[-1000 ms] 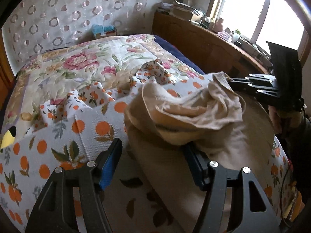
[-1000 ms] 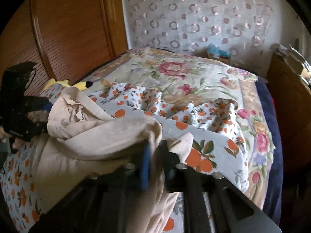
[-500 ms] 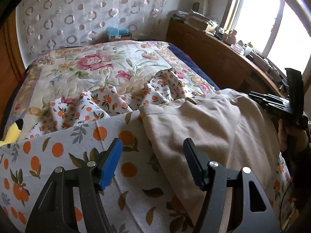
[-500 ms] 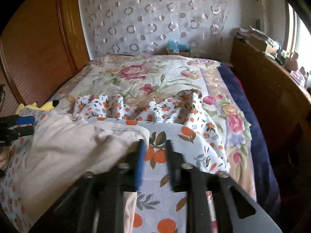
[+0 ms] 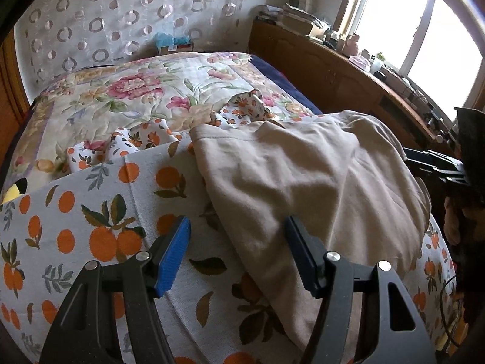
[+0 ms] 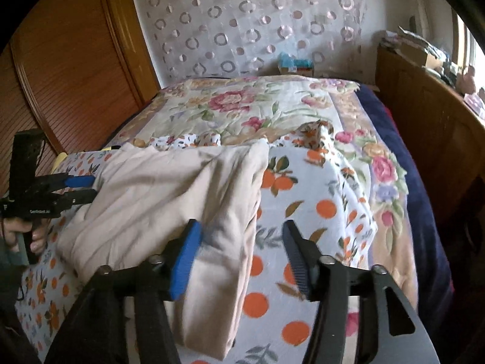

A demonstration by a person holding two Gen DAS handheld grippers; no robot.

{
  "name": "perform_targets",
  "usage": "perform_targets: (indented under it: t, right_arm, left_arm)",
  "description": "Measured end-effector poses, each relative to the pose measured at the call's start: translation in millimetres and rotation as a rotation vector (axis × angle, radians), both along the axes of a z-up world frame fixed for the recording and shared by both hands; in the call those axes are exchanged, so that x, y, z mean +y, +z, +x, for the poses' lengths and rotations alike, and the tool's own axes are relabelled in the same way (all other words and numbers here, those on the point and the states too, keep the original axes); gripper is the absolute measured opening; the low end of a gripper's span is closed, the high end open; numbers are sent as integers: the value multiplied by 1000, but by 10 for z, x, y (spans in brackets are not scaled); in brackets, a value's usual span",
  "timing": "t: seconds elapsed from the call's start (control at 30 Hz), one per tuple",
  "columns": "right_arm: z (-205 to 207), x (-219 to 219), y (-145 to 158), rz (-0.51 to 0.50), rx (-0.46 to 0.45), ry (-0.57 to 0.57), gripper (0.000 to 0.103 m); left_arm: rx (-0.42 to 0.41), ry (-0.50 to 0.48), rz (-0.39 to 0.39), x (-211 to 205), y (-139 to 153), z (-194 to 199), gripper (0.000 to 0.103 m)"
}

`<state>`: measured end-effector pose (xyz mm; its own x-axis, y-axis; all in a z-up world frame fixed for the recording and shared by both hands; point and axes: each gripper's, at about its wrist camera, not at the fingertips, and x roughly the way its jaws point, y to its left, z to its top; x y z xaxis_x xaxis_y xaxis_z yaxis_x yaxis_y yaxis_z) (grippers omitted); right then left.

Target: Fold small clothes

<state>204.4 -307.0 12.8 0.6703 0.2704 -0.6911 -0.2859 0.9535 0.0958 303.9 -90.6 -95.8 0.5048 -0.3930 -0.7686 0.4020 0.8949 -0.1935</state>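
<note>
Right tongs (image 6: 239, 257) just let go, jaws spread; beige garment (image 6: 169, 194) dropped flat on orange-print cloth (image 6: 318, 212), lower left of frame. Left tongs (image 5: 236, 254) spread, empty. Fold likely laid; smoothing next.

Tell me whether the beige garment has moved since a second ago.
Yes. The beige garment, bunched up in the air earlier, now lies spread flat on the orange-print cloth, released by the right gripper, whose jaws just opened.
</note>
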Motion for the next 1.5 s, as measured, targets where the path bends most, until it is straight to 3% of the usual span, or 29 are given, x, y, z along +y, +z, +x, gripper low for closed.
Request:
perform_targets:
  t: [0.17, 0.47, 0.57, 0.73, 0.77, 0.87, 0.9, 1.0, 1.3, 1.5]
  right_arm:
    - [81, 12, 87, 40, 4, -4, 66]
    - [489, 58, -183, 68, 81, -4, 79]
    - [555, 138, -168, 61, 69, 0, 80]
    - [596, 272, -236, 35, 58, 45, 79]
    - [603, 294, -243, 26, 56, 56, 76]
    - [613, 342, -263, 3, 52, 77, 63]
    - [619, 349, -265, 5, 53, 88, 51]
    - [662, 328, -272, 49, 80, 131, 24]
    - [452, 312, 105, 90, -77, 166, 18]
    - [450, 666, 406, 68, -158, 262, 18]
  left_arm:
    - [6, -5, 3, -43, 1, 46, 66]
    - [13, -10, 6, -107, 14, 147, 66]
    - [17, -16, -10, -117, 10, 163, 66]
    - [17, -29, -30, -162, -6, 181, 51]
    - [15, -30, -30, -171, -11, 186, 49]
    - [29, -45, -64, -180, -29, 210, 27]
    - [49, -54, -95, -163, -45, 224, 19]
    - [54, -53, -115, -133, -22, 191, 16]
    - [-152, -27, -177, 129, 661, -406, 15]
    - [-270, 68, -213, 674, 1023, -783, 15]
